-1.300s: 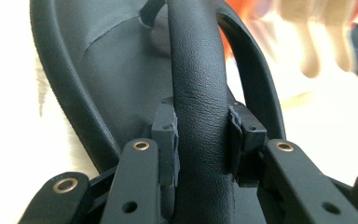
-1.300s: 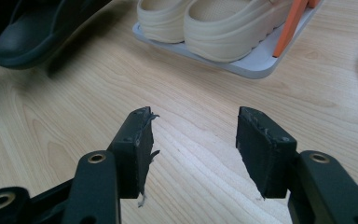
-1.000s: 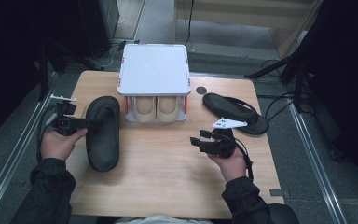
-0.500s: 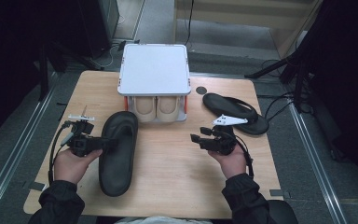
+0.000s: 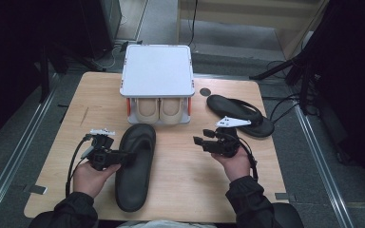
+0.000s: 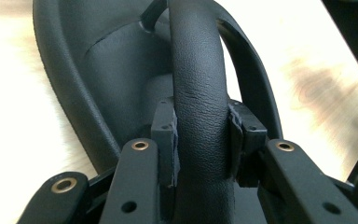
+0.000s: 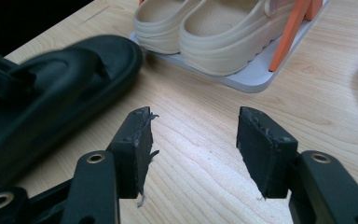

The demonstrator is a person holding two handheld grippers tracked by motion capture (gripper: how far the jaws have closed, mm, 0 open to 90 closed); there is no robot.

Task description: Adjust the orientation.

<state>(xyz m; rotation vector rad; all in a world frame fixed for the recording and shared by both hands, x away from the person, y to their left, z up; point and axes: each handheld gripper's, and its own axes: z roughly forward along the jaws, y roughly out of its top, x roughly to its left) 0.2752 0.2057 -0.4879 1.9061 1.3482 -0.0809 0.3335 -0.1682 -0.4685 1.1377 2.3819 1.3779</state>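
Observation:
A black sandal (image 5: 135,164) lies on the wooden table (image 5: 190,190), toe toward the shoe rack. My left gripper (image 5: 123,156) is shut on its strap (image 6: 198,93); in the left gripper view both pads (image 6: 165,135) press the strap's sides. The same sandal (image 7: 42,116) shows at the left of the right gripper view. My right gripper (image 5: 200,141) hovers at the table's right of middle, open, with bare wood between its pads (image 7: 137,144). A second black sandal (image 5: 240,114) lies at the back right.
A white two-level rack (image 5: 157,71) stands at the back centre with a pair of beige clogs (image 5: 160,109) on its lower shelf. A round hole (image 5: 205,91) sits in the tabletop beside it. Cables trail off the table's right edge.
My left gripper has carried the black sandal from the table's left side toward the middle and front. The right gripper has stayed put.

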